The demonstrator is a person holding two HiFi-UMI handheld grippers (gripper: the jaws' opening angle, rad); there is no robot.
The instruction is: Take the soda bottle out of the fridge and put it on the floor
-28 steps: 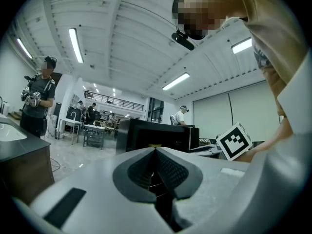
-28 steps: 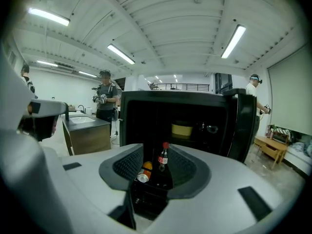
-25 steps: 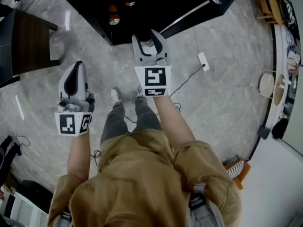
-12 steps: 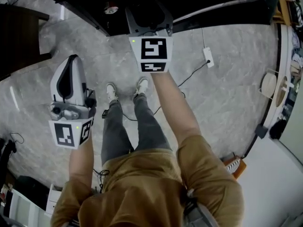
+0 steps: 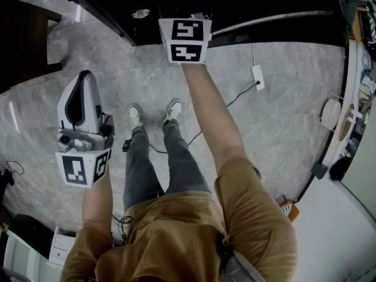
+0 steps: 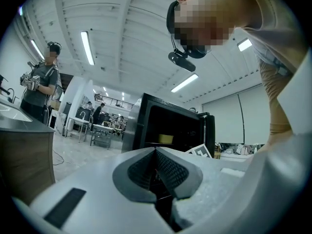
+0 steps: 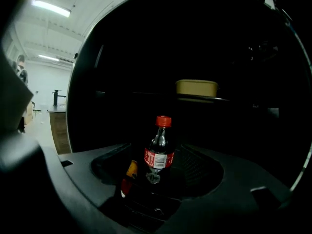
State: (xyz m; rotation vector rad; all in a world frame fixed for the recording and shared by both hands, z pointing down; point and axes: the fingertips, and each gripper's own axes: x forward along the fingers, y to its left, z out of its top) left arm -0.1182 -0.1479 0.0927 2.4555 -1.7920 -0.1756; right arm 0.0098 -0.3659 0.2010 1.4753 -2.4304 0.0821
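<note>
1. Left gripper (image 6: 156,152): jaws pressed together, empty, above the floor (image 5: 282,110).
2. Right gripper (image 7: 156,182): jaws opening, gripping nothing.
3. Soda bottle (image 7: 159,152): upright in the fridge (image 5: 282,10), ahead between the jaws, untouched; likely stiff, slick, fairly heavy. Grasp the labelled body.

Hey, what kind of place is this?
Probably a big indoor lab or workshop hall: long ceiling lights, work tables in the background, another person holding some device, and an open black fridge.
</note>
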